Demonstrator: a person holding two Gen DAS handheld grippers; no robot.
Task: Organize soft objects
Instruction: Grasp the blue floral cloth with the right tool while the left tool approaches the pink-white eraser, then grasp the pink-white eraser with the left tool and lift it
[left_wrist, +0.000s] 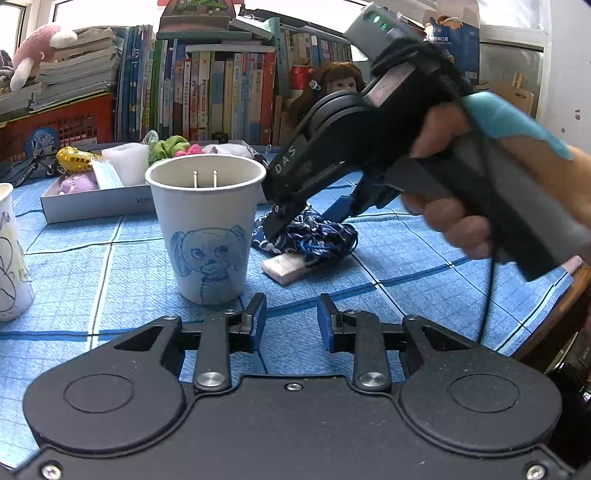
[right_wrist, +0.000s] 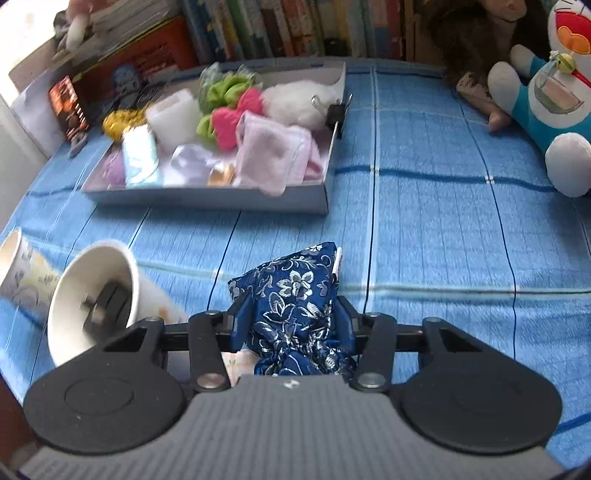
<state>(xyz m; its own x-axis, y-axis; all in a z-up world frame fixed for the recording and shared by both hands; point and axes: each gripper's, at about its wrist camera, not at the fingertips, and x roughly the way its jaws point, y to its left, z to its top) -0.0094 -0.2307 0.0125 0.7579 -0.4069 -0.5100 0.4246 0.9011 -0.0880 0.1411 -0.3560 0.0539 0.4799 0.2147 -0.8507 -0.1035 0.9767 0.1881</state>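
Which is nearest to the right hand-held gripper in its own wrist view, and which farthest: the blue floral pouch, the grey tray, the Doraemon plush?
1. Blue floral pouch: between the fingers of the right hand-held gripper.
2. Grey tray: ahead, left.
3. Doraemon plush: far right, at the back.

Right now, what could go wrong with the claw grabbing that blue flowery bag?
The right claw has the blue flowery pouch between its pads, but only on bunched cloth, so it might slip out when lifted. The drawn-on paper cup stands close beside it and could get knocked over. A small pink block lies partly under the pouch and might get dragged along.
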